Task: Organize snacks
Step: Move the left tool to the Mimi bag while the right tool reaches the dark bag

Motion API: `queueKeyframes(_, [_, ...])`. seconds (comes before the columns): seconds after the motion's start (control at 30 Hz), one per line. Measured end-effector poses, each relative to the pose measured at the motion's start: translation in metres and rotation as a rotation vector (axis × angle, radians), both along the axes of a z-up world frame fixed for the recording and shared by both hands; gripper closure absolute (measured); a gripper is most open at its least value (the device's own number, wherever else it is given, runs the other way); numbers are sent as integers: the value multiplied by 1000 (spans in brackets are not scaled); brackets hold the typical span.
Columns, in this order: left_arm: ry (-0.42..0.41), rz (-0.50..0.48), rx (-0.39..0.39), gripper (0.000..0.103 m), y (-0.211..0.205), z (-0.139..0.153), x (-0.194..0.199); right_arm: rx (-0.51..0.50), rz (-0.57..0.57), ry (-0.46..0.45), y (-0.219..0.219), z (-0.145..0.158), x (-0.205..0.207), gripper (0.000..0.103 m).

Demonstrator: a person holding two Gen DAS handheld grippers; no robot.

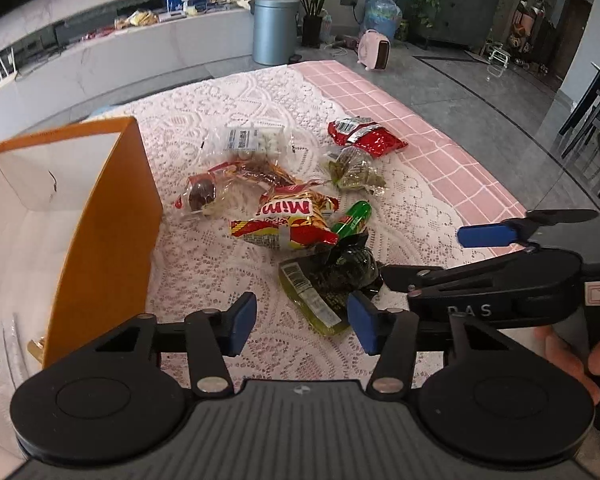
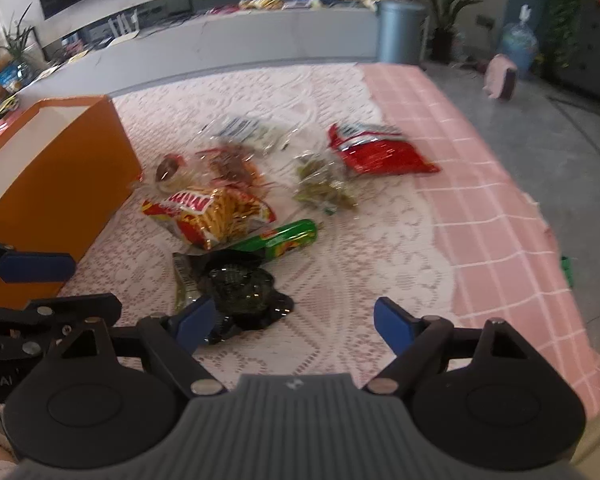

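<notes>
Orange cardboard box (image 1: 100, 216), open-topped, white inside, stands at our left on the lace tablecloth (image 1: 204, 264). Beside it we list a loose heap of snacks: Mimi chip bag (image 1: 288, 220), green tube (image 1: 350, 218) touching it, dark green packet (image 1: 328, 280) nearest us, clear bag of white candies (image 1: 256, 140), red packet (image 1: 364, 136) farthest right, and small olive-green bag (image 1: 352, 170) just before it. Our left gripper (image 1: 302, 322) hovers with fingers apart, over the dark packet's near edge. Our right gripper (image 2: 296, 322) is likewise spread wide, its left pad (image 2: 196, 322) in front of that same packet; whether it touches, we cannot tell.
</notes>
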State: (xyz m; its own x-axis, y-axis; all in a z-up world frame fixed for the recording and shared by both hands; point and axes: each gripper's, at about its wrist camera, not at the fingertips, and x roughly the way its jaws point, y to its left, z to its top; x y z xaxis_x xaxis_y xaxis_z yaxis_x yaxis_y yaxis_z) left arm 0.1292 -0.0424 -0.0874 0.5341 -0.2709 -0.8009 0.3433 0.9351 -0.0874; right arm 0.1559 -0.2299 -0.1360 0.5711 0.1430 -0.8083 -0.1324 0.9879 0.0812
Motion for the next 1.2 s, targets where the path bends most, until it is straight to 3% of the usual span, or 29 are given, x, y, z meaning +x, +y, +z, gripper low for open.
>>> queueKeyframes(0.17, [4, -1, 28, 50, 3, -4, 6, 23, 112, 34, 14, -10, 18, 19])
queueKeyframes(0.43, [16, -4, 32, 50, 9, -5, 11, 12, 164, 90, 28, -29, 48, 20])
queueKeyframes(0.67, [0, -1, 26, 51, 8, -10, 19, 22, 188, 135, 34, -43, 58, 49])
queueKeyframes(0.83, [-19, -13, 53, 50, 2, -12, 21, 44, 201, 131, 31, -42, 54, 54])
queueKeyframes(1.03, [-36, -28, 31, 39, 0, -11, 20, -7, 206, 94, 28, -28, 36, 55])
queueKeyframes(1.2, [-79, -3, -19, 27, -2, -9, 24, 21, 96, 33, 6, -13, 19, 55])
